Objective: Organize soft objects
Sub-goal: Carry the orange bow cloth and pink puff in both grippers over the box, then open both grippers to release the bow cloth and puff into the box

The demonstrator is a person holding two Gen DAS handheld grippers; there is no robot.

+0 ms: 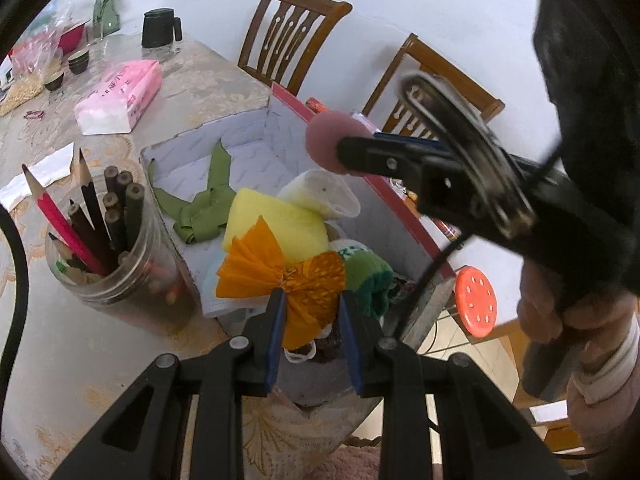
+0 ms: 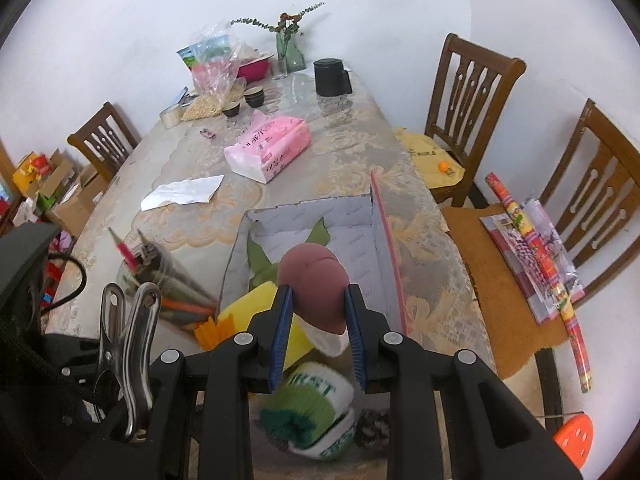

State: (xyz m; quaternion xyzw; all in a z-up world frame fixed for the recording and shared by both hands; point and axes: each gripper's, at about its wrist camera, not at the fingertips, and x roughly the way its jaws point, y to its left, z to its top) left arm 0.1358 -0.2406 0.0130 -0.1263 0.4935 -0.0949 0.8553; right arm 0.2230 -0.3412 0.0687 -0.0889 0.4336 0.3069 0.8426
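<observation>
In the left wrist view my left gripper (image 1: 313,298) is shut on an orange pleated cloth (image 1: 280,272), held over the near end of a white-lined cardboard box (image 1: 224,140). My right gripper (image 2: 318,292) is shut on a mauve soft ball (image 2: 314,276), hanging above the same box (image 2: 360,224); from the left wrist view that ball (image 1: 330,136) sits at the upper right. Inside the box lie a green ribbon (image 1: 204,204), a yellow sponge (image 1: 280,220), a white soft cup shape (image 1: 320,196) and a rolled green-and-white sock (image 2: 312,404).
A clear jar of pencils (image 1: 108,248) stands just left of the box. A pink tissue pack (image 2: 268,152), a sheet of paper (image 2: 180,196), a black mug (image 2: 330,78) and bowls lie farther back. Wooden chairs (image 2: 468,96) stand to the right, with an orange stool (image 1: 476,300) by the table's corner.
</observation>
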